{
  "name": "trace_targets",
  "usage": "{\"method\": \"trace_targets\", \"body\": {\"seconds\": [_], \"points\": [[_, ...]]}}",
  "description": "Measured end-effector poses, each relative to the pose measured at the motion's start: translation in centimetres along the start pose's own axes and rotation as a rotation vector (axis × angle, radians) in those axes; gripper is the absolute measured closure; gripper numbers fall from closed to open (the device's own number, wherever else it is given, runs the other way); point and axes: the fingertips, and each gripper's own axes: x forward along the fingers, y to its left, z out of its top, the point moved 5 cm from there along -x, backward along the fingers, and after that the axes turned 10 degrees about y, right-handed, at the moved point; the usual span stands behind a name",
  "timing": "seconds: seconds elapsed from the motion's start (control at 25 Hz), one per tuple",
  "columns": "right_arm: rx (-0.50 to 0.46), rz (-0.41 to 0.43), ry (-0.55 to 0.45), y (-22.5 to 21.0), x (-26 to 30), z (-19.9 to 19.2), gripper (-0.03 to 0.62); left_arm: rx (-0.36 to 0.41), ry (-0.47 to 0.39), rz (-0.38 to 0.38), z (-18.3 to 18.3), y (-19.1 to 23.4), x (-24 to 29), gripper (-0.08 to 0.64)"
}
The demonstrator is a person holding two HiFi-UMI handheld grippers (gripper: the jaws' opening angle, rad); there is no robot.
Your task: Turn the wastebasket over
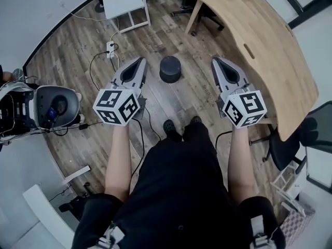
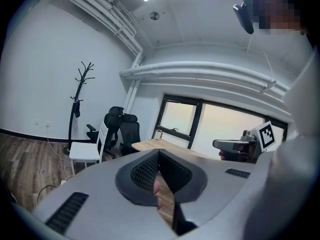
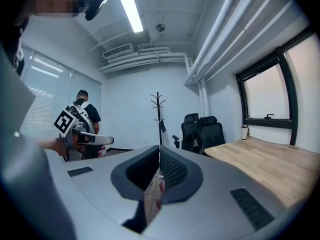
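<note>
The wastebasket (image 1: 170,69), a small black round bin, stands on the wood floor in the head view, ahead of my feet. Its upper face looks flat and dark; I cannot tell which end is up. My left gripper (image 1: 140,61) is held in the air to its left, jaws shut and empty. My right gripper (image 1: 215,61) hangs to its right, also shut on nothing. Both point forward and slightly down, apart from the bin. The left gripper view shows its closed jaws (image 2: 159,154) and the right gripper view its closed jaws (image 3: 159,151); neither shows the bin.
A curved wooden desk (image 1: 259,40) runs along the right. A white chair (image 1: 124,4) and black office chairs (image 3: 202,129) stand at the back. Cables and a power strip (image 1: 110,48) lie on the floor at the left, near grey equipment (image 1: 52,105). A person (image 3: 85,111) stands behind.
</note>
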Motion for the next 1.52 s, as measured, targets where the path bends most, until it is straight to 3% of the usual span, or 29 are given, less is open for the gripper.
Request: {"method": "trace_targets", "body": {"seconds": [0.4, 1.0, 1.52], "points": [[0.005, 0.028, 0.050, -1.9, 1.9, -1.4, 0.558, -0.025, 0.046, 0.013, -1.2, 0.2, 2.4, 0.543], [-0.067, 0.190, 0.135, -9.7, 13.9, 0.5, 0.558, -0.019, 0.127, 0.161, 2.1, 3.9, 13.3, 0.543], [-0.089, 0.315, 0.232, -16.3, 21.2, -0.3, 0.558, -0.108, 0.176, 0.262, 1.1, 5.2, 20.8, 0.543]]}}
